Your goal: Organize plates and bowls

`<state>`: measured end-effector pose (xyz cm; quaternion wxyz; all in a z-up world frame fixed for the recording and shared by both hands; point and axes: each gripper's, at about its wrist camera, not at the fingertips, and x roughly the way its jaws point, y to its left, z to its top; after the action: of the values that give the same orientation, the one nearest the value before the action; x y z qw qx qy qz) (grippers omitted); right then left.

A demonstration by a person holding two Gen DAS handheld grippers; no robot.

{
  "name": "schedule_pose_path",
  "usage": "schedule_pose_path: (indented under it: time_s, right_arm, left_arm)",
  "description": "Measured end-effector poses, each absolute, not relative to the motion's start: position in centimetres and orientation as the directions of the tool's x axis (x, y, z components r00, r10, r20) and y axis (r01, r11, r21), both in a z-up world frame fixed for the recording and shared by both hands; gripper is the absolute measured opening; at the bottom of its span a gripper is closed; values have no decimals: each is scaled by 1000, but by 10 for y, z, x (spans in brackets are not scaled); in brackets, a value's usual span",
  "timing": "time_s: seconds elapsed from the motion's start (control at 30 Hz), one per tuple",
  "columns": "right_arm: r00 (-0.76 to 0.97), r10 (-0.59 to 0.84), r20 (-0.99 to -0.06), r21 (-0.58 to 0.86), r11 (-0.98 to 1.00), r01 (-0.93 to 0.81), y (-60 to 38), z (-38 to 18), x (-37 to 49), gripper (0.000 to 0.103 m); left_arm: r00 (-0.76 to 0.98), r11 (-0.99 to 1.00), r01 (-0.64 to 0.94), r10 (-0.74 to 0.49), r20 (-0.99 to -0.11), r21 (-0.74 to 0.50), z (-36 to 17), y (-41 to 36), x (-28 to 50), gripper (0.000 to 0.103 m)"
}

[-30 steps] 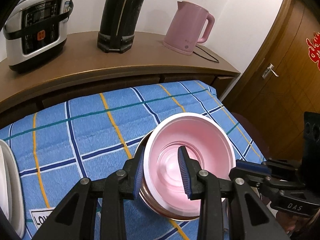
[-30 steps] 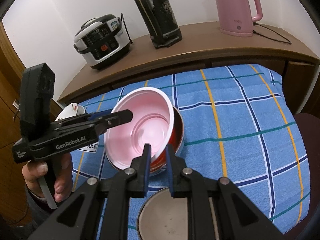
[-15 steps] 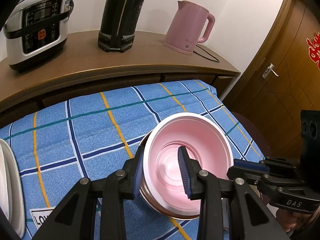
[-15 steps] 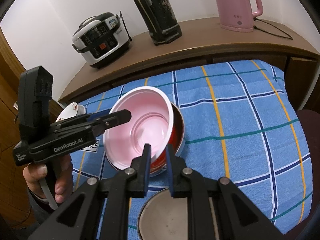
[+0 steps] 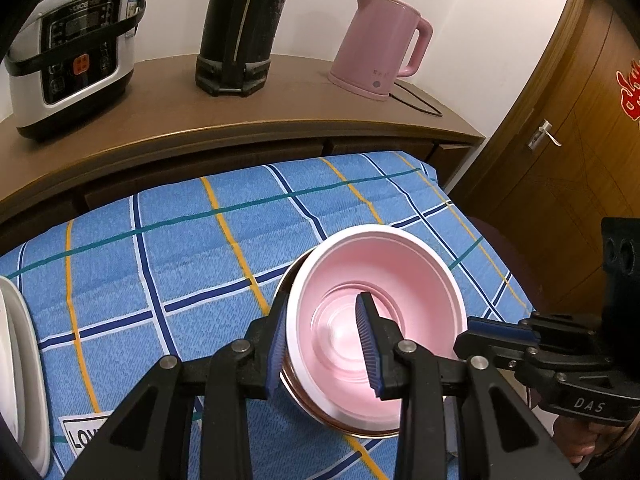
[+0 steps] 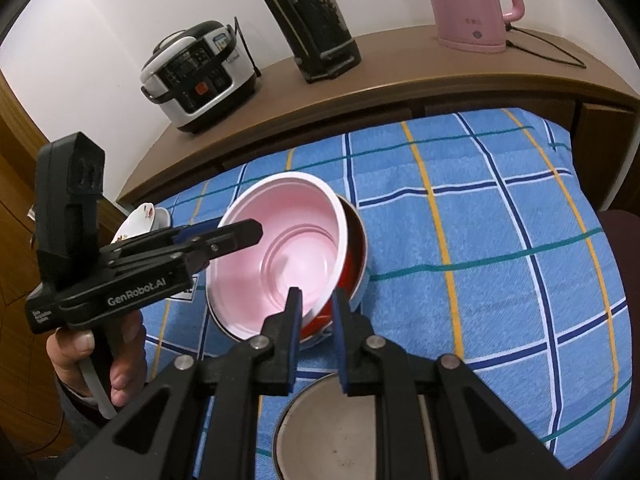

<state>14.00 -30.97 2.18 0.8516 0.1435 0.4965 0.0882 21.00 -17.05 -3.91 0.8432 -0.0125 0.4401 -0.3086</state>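
A pink bowl (image 5: 400,264) sits tilted inside a red bowl with a metal rim (image 6: 354,256) on the blue checked cloth (image 5: 180,240). My left gripper (image 5: 323,308) is shut on the pink bowl's near rim, one pad outside the wall and one inside. In the right wrist view the left gripper (image 6: 240,232) reaches in from the left over the pink bowl (image 6: 288,224). My right gripper (image 6: 317,294) is shut on the red bowl's near wall, and the pink rim lies against its left finger. In the left wrist view the right gripper (image 5: 480,328) comes in from the right.
A steel dish (image 6: 332,432) lies under the right gripper. White plates (image 6: 140,220) are stacked at the cloth's left edge, with a white dish (image 5: 16,360) there too. A rice cooker (image 5: 68,60), a black flask (image 5: 240,28) and a pink kettle (image 5: 380,52) stand on the wooden sideboard behind.
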Motion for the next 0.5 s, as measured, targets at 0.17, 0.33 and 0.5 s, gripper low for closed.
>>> schedule_pose_path:
  time_s: [0.17, 0.33, 0.5]
  right_arm:
    - [493, 293, -820, 333, 943, -6, -310, 22, 140, 16]
    - [493, 294, -819, 335, 942, -5, -310, 22, 140, 16]
    - [504, 274, -819, 316, 949, -4, -310, 23, 139, 16]
  left_arm:
    - [420, 810, 509, -529, -738, -291, -40, -171, 210, 35]
    - [416, 810, 511, -526, -742, -288, -42, -172, 210, 35]
    - [414, 809, 515, -524, -744, -283, -42, -172, 209, 35]
